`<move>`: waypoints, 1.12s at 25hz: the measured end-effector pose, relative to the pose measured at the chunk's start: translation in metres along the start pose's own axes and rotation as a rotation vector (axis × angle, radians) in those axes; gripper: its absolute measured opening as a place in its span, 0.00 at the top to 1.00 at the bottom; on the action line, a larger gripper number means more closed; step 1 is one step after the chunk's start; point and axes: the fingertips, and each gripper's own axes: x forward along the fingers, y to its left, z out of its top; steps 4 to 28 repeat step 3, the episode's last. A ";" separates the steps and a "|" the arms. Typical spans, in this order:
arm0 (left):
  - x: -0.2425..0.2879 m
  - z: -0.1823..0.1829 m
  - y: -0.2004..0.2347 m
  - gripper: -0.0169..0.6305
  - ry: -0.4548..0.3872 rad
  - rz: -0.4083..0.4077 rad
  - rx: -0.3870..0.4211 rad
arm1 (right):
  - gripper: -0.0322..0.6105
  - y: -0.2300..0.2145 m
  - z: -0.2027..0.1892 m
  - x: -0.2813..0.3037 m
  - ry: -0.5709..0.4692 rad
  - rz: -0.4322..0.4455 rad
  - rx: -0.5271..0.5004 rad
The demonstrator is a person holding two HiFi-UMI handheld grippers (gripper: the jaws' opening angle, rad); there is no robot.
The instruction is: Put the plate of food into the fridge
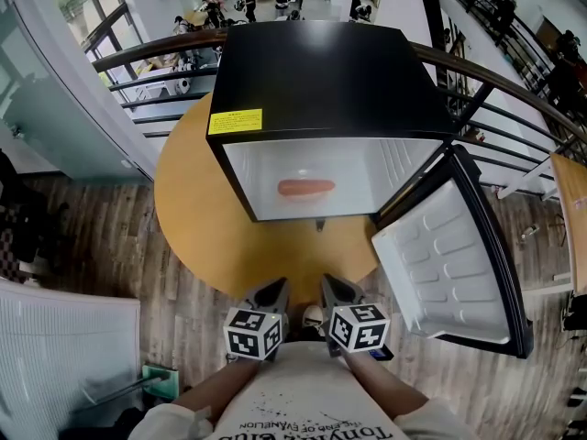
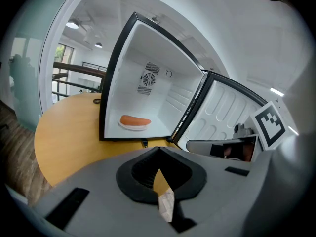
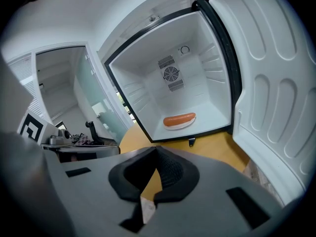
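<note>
While the round table [image 1: 197,218] is carrying the black fridge [image 1: 321,81] with its door [image 1: 449,264] swung wide to the right, the plate [image 3: 179,127] with the sausage [image 3: 179,119] is already lying on the fridge floor.
In my judgement the step in hand is closing the door. The right gripper [image 1: 335,287] is nearer to it and should be pressing on the door's outer edge, swinging it slowly so that nothing inside is sliding. Both grippers are hovering close to the person's body, well apart from the fridge. The left gripper [image 1: 273,291] is clenched, its jaws meeting at the tips with nothing between them. The right one is closed in the same way, holding and touching nothing.
</note>
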 end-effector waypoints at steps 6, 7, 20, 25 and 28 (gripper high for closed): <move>-0.001 0.000 -0.001 0.94 -0.001 -0.002 0.001 | 0.91 0.001 0.000 -0.001 0.000 -0.003 -0.011; -0.001 0.000 -0.001 0.94 -0.001 -0.002 0.001 | 0.91 0.001 0.000 -0.001 0.000 -0.003 -0.011; -0.001 0.000 -0.001 0.94 -0.001 -0.002 0.001 | 0.91 0.001 0.000 -0.001 0.000 -0.003 -0.011; -0.001 0.000 -0.001 0.94 -0.001 -0.002 0.001 | 0.91 0.001 0.000 -0.001 0.000 -0.003 -0.011; -0.001 0.000 -0.001 0.94 -0.001 -0.002 0.001 | 0.91 0.001 0.000 -0.001 0.000 -0.003 -0.011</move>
